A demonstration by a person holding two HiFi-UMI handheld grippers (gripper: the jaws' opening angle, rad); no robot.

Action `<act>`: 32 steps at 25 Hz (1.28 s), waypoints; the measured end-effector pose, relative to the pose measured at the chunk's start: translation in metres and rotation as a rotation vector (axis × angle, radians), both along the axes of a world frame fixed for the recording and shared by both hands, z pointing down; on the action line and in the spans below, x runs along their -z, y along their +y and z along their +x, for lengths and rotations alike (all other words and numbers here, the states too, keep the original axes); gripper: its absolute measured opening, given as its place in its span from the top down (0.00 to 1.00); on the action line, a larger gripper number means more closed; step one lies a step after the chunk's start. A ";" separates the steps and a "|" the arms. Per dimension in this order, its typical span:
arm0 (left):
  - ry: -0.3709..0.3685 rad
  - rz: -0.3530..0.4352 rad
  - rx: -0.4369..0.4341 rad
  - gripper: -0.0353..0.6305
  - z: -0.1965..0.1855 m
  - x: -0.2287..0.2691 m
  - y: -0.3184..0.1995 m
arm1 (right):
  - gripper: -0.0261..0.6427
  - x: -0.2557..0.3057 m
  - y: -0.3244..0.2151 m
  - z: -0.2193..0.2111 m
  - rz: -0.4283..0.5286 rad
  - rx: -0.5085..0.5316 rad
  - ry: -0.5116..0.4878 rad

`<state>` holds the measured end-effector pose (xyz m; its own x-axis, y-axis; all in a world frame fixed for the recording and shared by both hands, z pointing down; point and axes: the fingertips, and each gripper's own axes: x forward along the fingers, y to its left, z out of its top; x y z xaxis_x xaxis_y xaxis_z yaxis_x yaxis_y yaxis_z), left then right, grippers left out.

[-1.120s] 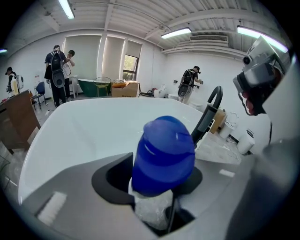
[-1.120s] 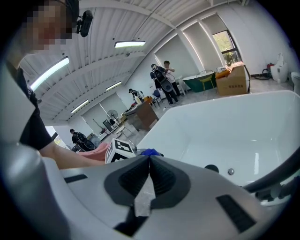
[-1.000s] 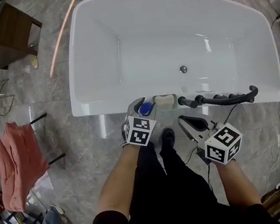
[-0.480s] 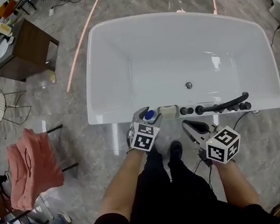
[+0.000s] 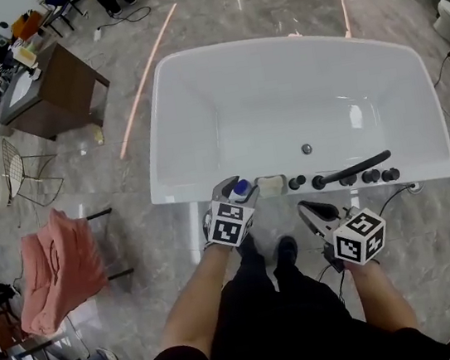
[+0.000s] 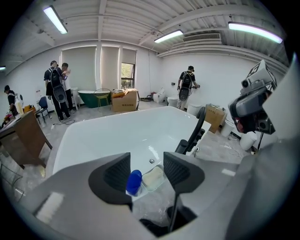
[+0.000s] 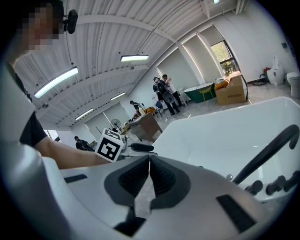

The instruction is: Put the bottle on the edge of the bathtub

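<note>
Tongs on the left [image 6: 146, 165] have just been opening and stand spread wide above the blue-capped bottle [image 6: 133, 182], which shows through their gap, untouched. It stands upright on the near edge of the bathtub [image 5: 179, 197], just beside the soap dish [image 5: 270, 184], as the task wants. Any retreat is best made straight up, spread, clear of the cap. Right tongs [image 7: 149, 164] are pressed together, empty.

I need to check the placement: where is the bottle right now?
In the head view the bottle stands on the near rim of the bathtub, toward its left end, just left of the soap dish.
</note>
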<state>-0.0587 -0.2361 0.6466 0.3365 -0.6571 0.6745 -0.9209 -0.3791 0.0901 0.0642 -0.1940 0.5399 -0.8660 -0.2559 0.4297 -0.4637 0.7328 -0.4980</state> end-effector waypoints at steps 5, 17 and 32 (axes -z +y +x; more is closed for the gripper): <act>0.005 0.007 0.031 0.62 0.001 0.024 0.012 | 0.94 0.008 0.007 0.016 0.012 -0.003 0.003; 0.090 0.033 0.165 0.62 -0.002 0.071 0.036 | 0.94 0.037 0.011 0.041 0.063 0.005 -0.016; 0.066 0.094 0.210 0.68 -0.027 0.141 0.085 | 0.94 0.056 0.014 0.013 0.084 0.056 -0.073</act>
